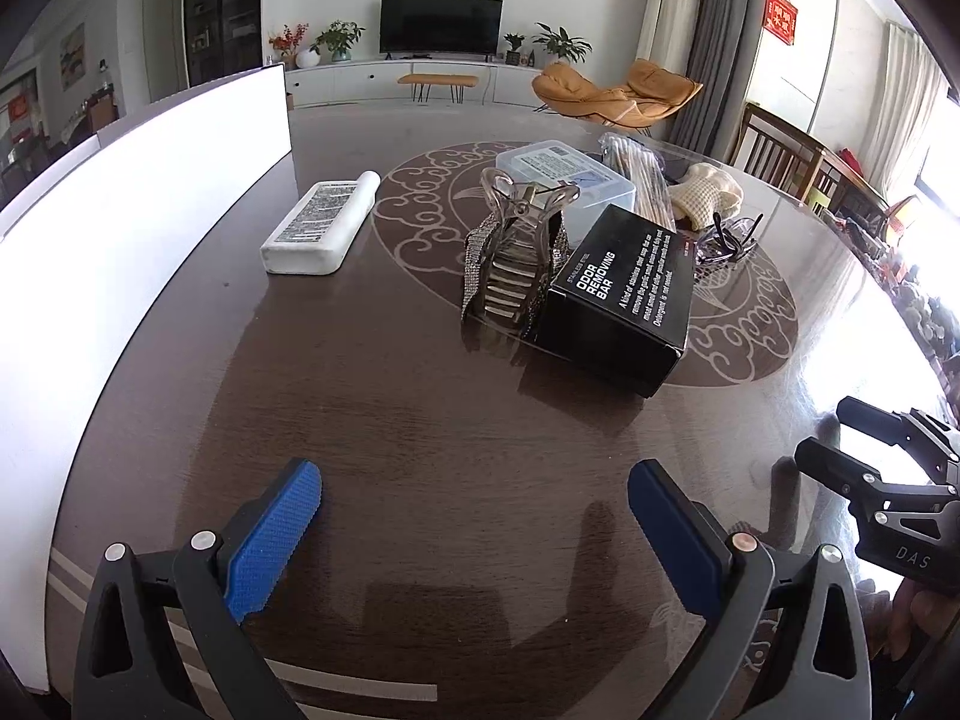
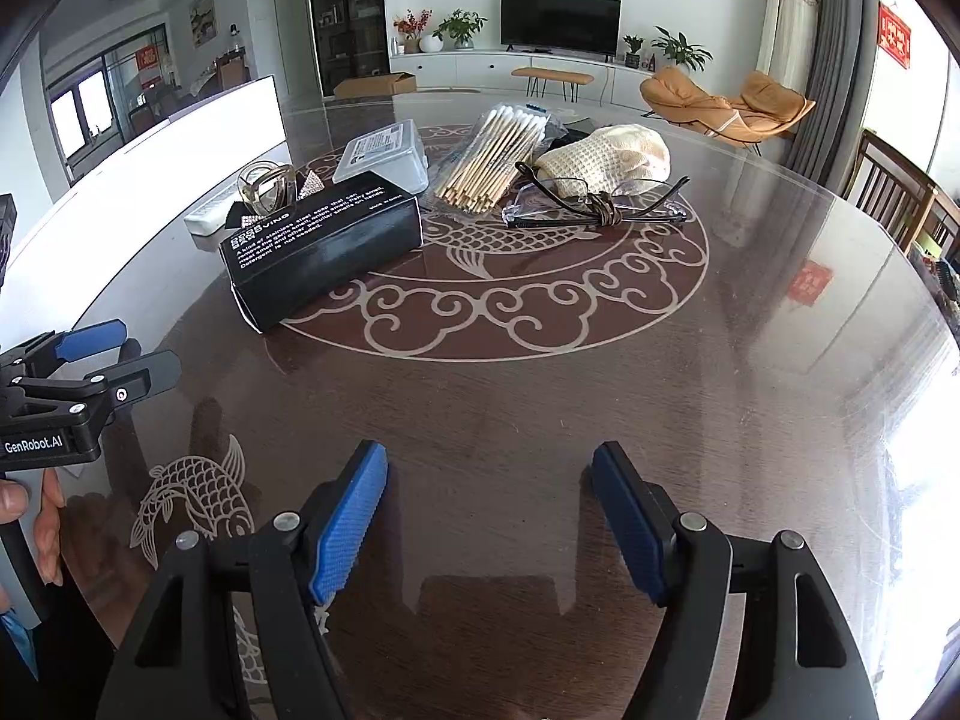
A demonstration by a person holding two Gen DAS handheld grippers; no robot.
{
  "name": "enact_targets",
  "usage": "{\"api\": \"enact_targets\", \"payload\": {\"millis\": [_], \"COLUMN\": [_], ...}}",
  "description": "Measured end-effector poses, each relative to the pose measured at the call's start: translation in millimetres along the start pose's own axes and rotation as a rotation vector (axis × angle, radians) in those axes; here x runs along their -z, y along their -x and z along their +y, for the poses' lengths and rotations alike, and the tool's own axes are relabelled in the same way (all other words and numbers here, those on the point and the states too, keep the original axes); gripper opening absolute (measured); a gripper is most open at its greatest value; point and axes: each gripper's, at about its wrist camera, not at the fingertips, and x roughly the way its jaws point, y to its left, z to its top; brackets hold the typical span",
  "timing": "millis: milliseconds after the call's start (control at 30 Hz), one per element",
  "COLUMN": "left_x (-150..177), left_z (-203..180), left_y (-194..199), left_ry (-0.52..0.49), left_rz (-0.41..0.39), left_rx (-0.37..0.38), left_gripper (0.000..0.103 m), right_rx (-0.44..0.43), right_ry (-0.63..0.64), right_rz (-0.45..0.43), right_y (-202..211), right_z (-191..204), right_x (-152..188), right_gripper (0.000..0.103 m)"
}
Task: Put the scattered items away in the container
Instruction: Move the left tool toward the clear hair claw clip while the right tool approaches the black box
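Left tongs (image 1: 474,492) sit at the bottom of the left wrist view, blue pads spread wide, nothing between them, only bare dark table (image 1: 420,450) beneath. Right tongs (image 2: 489,495) fill the bottom of the right wrist view, jaws standing apart with a clear gap and nothing in it; they too hang over bare wood. Each pair shows in the other's view: the right tongs poke in at the lower right edge of the left view, the left tongs at the left edge of the right view, with a person's fingers (image 2: 48,516) wrapped on the handle below.

Out from there, centre of the left view: a black box (image 1: 624,294) marked "ODOR REMOVING BAR", lying flat. Touching its left side is a clear hair claw clip (image 1: 516,246), standing upright. Behind both, a clear plastic case (image 1: 570,171). Further left, apart from the cluster, a white tube (image 1: 321,222) lies on the table.

In the right view, upper centre, a bag of cotton swabs (image 2: 498,150) lies beside a cream knitted cloth (image 2: 606,159); a pair of glasses (image 2: 600,204) rests just in front of the cloth. The white container (image 1: 150,192) stands along the left of the left view, its tall wall facing the items, all of which lie outside it.
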Motion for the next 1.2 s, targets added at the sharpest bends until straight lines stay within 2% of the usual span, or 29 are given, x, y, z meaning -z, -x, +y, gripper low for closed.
{"api": "enact_targets", "payload": {"millis": [633, 800, 933, 1100, 1200], "left_x": [0.2, 2.8, 7.3, 6.5, 7.4], "left_z": [-1.8, -4.1, 4.9, 36.2, 46.3], "left_y": [-0.2, -0.5, 3.5, 5.7, 6.0], "left_ry": [-0.023, -0.061, -0.092, -0.023, 0.006], "left_rz": [0.014, 0.033, 0.056, 0.051, 0.03], "left_rx": [-0.008, -0.038, -0.037, -0.088, -0.111], "left_gripper": [0.103, 0.103, 0.103, 0.103, 0.103], "right_rx": [0.0, -0.019, -0.05, -0.104, -0.168], "right_ry": [0.0, 0.024, 0.057, 0.122, 0.15], "right_rz": [0.002, 0.027, 0.037, 0.05, 0.054], "right_y": [-0.6, -5.9, -13.6, -31.7, -37.5], "right_z": [0.2, 3.6, 11.0, 40.9, 62.8], "right_x": [-0.4, -4.9, -14.6, -36.9, -45.9], "right_gripper": [0.073, 0.085, 0.086, 0.086, 0.086]}}
